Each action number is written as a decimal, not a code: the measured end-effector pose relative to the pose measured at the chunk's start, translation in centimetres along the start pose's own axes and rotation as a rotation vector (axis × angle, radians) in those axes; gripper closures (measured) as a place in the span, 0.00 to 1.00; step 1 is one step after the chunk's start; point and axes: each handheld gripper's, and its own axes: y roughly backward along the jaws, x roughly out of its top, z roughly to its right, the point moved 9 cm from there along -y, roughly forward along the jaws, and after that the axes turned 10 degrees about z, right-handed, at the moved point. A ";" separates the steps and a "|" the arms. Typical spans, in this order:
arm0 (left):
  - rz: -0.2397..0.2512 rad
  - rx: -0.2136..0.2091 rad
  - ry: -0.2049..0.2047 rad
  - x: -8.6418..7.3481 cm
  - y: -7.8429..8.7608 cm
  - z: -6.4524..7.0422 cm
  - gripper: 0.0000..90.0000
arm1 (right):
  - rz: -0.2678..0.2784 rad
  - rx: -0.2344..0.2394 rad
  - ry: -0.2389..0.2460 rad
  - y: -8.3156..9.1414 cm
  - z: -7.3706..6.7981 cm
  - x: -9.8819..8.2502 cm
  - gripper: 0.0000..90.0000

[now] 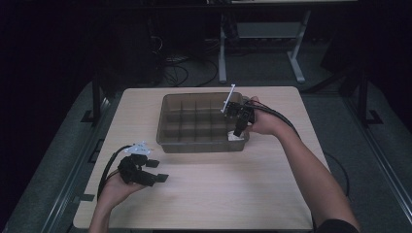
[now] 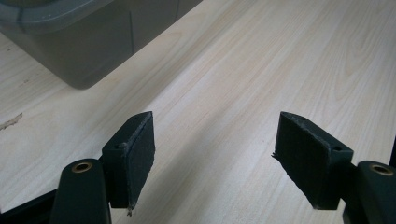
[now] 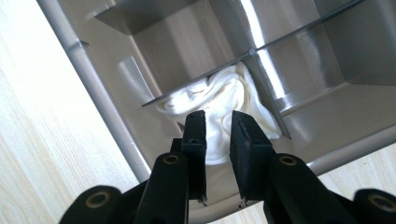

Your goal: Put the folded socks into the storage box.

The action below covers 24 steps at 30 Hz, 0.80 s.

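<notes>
Lift your right gripper straight up so the pads clear the white cloth without snagging it out of the divided bin's near right corner cell. Its jaws stand a narrow gap apart above the cloth, gripping nothing. Left gripper sits wide open and empty over the table.

Tabletop: one, light wood.
Divided bin: one, translucent grey, with a grid of compartments.
White cloth: one, crumpled in the bin's near-right corner compartment.
Tools: two, the left tool and the right tool.
</notes>
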 end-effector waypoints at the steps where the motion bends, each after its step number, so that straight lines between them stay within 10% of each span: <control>1: 0.001 -0.001 -0.001 0.0 0.0 0.0 0.32 | 0.004 0.004 0.000 0.1 0.0 0.0 0.84; 24: 0.006 -0.016 -0.004 0.0 0.0 0.2 0.31 | 0.078 -0.026 -0.009 3.2 -0.4 -0.3 0.81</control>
